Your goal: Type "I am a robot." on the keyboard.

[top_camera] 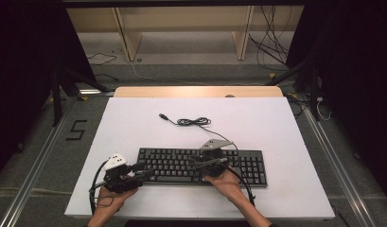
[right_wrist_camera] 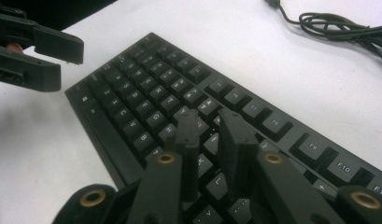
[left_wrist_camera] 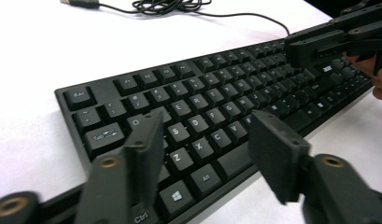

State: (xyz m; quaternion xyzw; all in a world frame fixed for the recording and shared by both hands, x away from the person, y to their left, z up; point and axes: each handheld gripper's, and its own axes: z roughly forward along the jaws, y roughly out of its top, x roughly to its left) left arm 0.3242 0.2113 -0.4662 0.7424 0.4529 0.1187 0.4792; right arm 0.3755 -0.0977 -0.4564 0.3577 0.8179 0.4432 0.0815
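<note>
On the bench: a white, matt, flat bench (top_camera: 134, 127) carries a long black plastic keyboard (top_camera: 181, 163), lying flat across its near middle.
Cable: a thin black cord with a coiled bundle (top_camera: 193, 122) is seen behind the keyboard, ending in a USB plug (top_camera: 162, 116).
Left gripper: the left gripper (left_wrist_camera: 202, 140) is held over the keyboard's left end; its jaws stand moderately apart, above the lower letter rows, with nothing clasped.
Right gripper: the right gripper (right_wrist_camera: 209, 140) is poised over the middle keys; its jaws are drawn narrow, a slim gap left between them, and no key is gripped. Whether a tip touches a key cannot be told.
Step judged: key pressing appears to be prepared.
Doing it well: one keycap should be met squarely from above by a narrow tip, neighbours avoided, and pressure kept light.
Textures: keycaps are small, square, slightly dished, smooth plastic with pale legends; jaw pads are flat, dull, black slabs.
</note>
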